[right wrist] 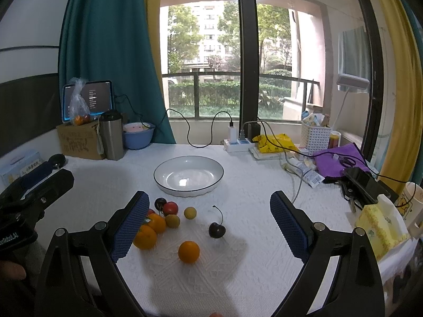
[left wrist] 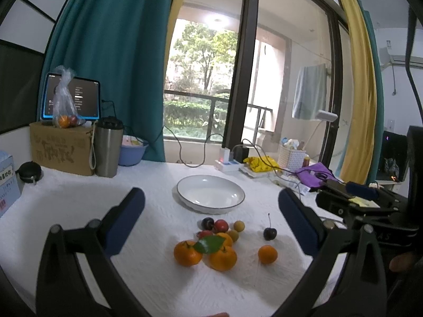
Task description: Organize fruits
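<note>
Both cameras sit just behind their own gripper fingers and look forward and a little downward over the white table (left wrist: 79, 198), toward the window (right wrist: 211, 52) at the far side. The left wrist view stands more to the left; the other gripper's body (left wrist: 370, 211) enters at its right edge. The right wrist view stands more to the right, and the left gripper's body (right wrist: 31, 200) enters at its left edge. Both views share the empty plate (left wrist: 185, 185) (right wrist: 164, 177), the group of fruits (left wrist: 211, 240) (right wrist: 169, 222) near the cameras, and the clutter along the window side.

Fruit pile (left wrist: 211, 240) nr empty plate (left wrist: 210, 191)
</note>
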Action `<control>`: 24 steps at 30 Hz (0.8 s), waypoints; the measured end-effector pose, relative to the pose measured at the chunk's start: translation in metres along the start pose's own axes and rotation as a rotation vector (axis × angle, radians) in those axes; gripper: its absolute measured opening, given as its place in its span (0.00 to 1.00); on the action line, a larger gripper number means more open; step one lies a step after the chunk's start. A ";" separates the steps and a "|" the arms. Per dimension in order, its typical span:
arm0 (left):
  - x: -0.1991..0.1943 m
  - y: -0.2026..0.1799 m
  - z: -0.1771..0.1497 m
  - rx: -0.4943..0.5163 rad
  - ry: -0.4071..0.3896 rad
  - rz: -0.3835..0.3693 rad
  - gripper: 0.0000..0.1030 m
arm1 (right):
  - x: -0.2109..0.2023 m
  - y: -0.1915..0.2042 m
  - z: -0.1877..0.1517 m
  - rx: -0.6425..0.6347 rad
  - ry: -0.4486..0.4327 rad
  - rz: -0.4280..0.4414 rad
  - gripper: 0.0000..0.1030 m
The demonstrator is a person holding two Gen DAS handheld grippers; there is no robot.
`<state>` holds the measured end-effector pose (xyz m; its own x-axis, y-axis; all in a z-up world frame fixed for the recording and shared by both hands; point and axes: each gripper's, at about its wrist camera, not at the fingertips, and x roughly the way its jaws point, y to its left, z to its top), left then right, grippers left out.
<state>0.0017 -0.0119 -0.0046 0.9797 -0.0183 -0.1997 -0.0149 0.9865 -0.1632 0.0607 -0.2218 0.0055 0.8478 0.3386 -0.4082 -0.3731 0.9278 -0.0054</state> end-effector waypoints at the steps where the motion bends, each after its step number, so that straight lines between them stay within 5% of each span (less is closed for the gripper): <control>1: 0.000 0.000 0.000 0.001 0.001 -0.001 0.99 | 0.000 0.000 0.000 0.000 0.000 -0.001 0.92; 10: 0.008 -0.005 -0.007 0.010 0.043 -0.020 0.99 | 0.005 -0.005 -0.006 0.017 0.017 -0.003 0.92; 24: 0.051 -0.040 -0.038 0.082 0.245 -0.125 0.99 | 0.031 -0.047 -0.033 0.099 0.109 -0.029 0.91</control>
<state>0.0450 -0.0583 -0.0449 0.8951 -0.1699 -0.4123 0.1292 0.9837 -0.1248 0.0922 -0.2597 -0.0374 0.8099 0.2973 -0.5056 -0.3055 0.9497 0.0691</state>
